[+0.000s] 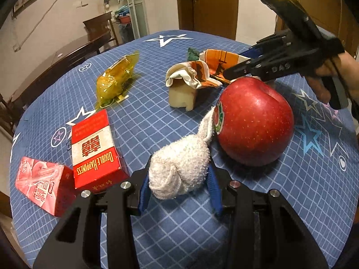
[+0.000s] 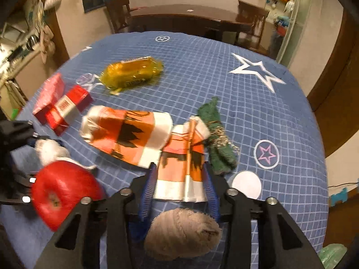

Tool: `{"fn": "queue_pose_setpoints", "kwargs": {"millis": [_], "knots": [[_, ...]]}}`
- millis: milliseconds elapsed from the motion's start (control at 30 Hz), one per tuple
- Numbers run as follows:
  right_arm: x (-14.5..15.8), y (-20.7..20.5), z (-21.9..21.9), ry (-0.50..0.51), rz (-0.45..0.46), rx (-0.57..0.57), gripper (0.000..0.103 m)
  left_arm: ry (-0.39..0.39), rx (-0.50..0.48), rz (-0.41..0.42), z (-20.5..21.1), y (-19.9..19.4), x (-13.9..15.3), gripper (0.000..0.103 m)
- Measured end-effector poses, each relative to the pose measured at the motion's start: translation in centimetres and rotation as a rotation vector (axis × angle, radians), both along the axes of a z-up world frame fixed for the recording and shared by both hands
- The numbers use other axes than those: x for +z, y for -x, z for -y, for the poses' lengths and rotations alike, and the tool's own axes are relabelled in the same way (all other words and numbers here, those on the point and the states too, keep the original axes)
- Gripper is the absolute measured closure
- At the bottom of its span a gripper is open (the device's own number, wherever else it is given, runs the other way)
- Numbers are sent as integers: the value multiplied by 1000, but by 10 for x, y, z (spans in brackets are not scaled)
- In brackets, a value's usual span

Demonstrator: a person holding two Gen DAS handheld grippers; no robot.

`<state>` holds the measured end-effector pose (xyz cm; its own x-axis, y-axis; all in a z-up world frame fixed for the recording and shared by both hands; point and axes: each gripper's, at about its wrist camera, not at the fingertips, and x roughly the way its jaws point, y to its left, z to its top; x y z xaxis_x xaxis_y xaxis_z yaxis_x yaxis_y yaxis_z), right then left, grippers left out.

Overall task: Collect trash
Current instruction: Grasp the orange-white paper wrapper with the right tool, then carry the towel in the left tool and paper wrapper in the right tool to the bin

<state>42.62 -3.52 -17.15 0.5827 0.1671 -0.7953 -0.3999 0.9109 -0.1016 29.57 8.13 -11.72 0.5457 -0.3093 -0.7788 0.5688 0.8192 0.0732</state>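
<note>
Left gripper: we see its blue pads clenched on a rolled white towel, held just above the tablecloth.
Right gripper: our blue fingers stand either side of the near end of an orange-and-white paper bag; we cannot tell whether they press on it.
Below the right gripper: a beige rolled cloth lies close under the camera.
Apple: red, stickered, upright just right of the white towel and touching its tail.
Red cigarette box: near left, with a pink drink carton beside it.
Second bag: crumpled, orange and white, left of the gripped-at one; in the left view it drapes over a pale block.
Green rolled cloth: just right of the bags.
Yellow wrapper: farther back, well apart from the rest.
White disc: flat on the cloth, right of the right gripper.
</note>
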Motion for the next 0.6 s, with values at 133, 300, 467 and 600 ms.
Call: {"fn": "queue_pose_setpoints", "kwargs": {"millis": [133, 300, 467, 600], "knots": [[12, 22, 4, -40, 125, -18, 97, -7, 37, 28, 5, 9, 3, 63], [37, 56, 16, -107, 271, -46, 97, 7, 115, 70, 1, 17, 11, 63], [65, 96, 30, -159, 377, -77, 97, 32, 253, 139, -16, 29, 31, 63], [82, 140, 37, -180, 463, -82, 97, 78, 336, 204, -21, 49, 54, 63]]}}
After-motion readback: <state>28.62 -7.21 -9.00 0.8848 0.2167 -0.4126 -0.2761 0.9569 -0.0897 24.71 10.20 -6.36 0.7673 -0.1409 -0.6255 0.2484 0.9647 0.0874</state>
